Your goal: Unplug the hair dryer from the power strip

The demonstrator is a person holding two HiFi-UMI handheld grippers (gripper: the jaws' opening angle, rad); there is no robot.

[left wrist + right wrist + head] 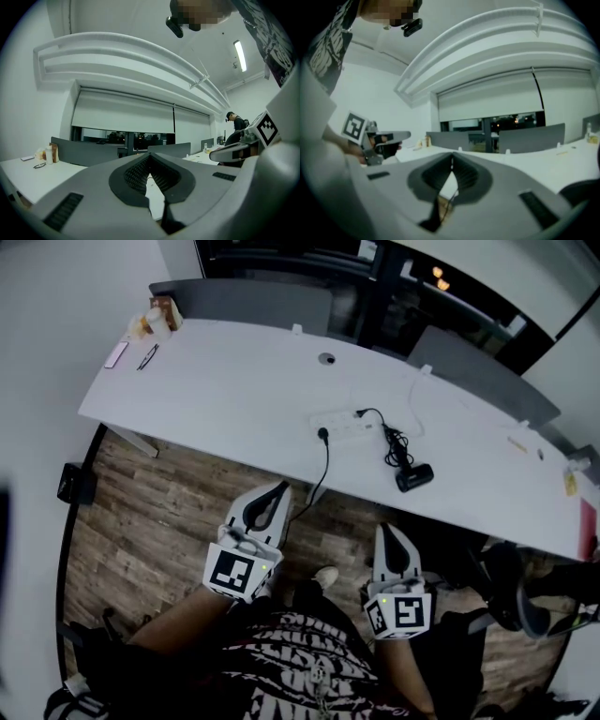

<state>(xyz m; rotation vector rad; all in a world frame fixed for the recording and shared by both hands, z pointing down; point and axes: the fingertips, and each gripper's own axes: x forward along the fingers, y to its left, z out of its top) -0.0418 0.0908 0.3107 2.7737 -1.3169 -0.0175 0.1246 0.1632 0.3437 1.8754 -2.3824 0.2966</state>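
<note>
In the head view a white power strip (343, 423) lies on the white table (216, 395). A black plug (362, 413) at its right end leads through a coiled cable (395, 443) to the black hair dryer (413, 476) lying near the front edge. My left gripper (279, 487) is shut and holds nothing; it hangs over the floor just short of the table edge, below the strip. My right gripper (386, 529) is also shut and empty, and sits further back, below the dryer. Each gripper view shows closed jaws, left (150, 157) and right (452, 159), pointing level over the tabletop.
A second black cord (324, 460) leaves the strip and drops over the front edge between the grippers. Bottles (156, 321), a phone (116, 354) and glasses (148, 356) sit at the far left corner. Grey partitions (253, 301) back the table. An office chair (521, 598) stands at right.
</note>
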